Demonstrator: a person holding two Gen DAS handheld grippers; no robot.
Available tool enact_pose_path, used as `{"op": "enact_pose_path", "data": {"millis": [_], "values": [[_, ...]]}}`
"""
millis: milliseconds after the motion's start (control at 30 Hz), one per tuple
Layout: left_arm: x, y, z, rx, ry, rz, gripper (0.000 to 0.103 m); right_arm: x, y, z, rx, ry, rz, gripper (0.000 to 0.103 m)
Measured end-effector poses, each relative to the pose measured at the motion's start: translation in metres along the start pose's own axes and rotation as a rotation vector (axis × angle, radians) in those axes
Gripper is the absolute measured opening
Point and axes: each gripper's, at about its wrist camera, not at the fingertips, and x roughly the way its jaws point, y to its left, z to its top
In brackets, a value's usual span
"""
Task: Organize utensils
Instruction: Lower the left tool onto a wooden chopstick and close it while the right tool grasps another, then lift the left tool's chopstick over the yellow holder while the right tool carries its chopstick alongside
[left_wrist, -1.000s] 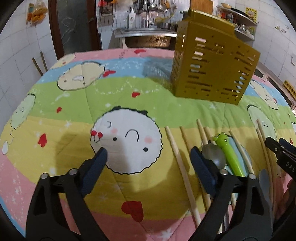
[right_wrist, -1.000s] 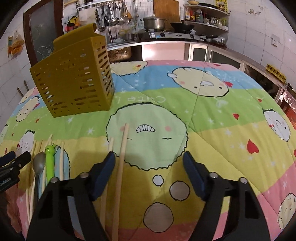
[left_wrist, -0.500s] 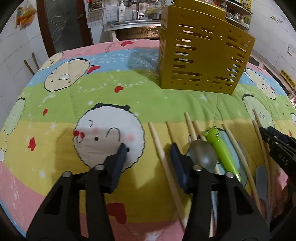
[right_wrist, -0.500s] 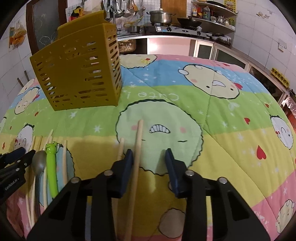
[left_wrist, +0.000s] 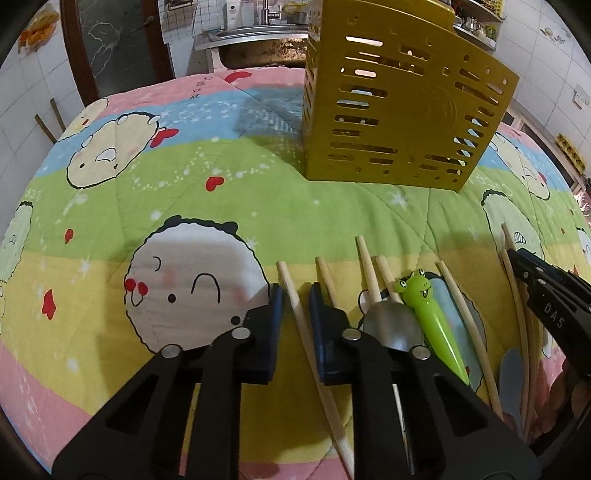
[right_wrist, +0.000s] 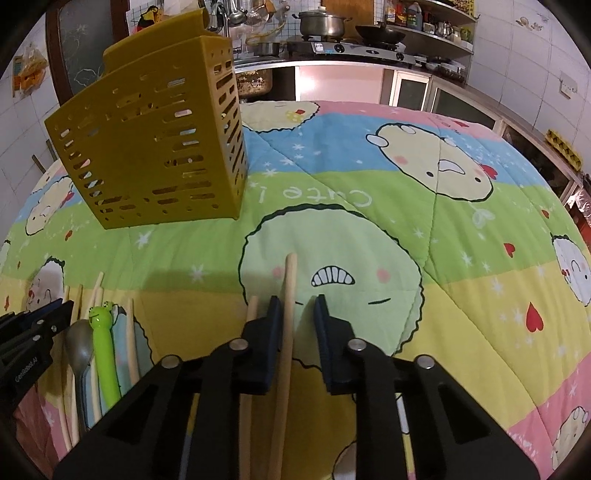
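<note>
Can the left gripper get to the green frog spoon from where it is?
Probably yes. The left gripper has just been closing around a wooden chopstick, so it's busy. The frog spoon lies uncovered just beside it on the quilt, with nothing on top.

- quilt (right_wrist: 369, 229): printed word "cute", seen upside down on the green band, a further mark after it unclear.
- right tongs (left_wrist: 552, 314): white letters "das".
- left tongs (right_wrist: 26, 369): small white lettering, too small to read.

Home kitchen, we see a steel sink (left_wrist: 258, 33) with tap, pot (right_wrist: 320, 23) and wok (right_wrist: 380, 34) on a gas stove, hanging utensils (right_wrist: 240, 13), white tiled walls (right_wrist: 532, 48), cartoon quilt (right_wrist: 369, 236) over the table
</note>
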Motion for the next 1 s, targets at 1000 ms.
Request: {"op": "enact_pose_path", "data": {"millis": [1000], "values": [[-0.053, 0.003, 0.002, 0.003, -0.154, -0.048, 0.004, -0.045, -0.014, -0.002, 0.048, -0.138, 0.050, 0.006]]}}
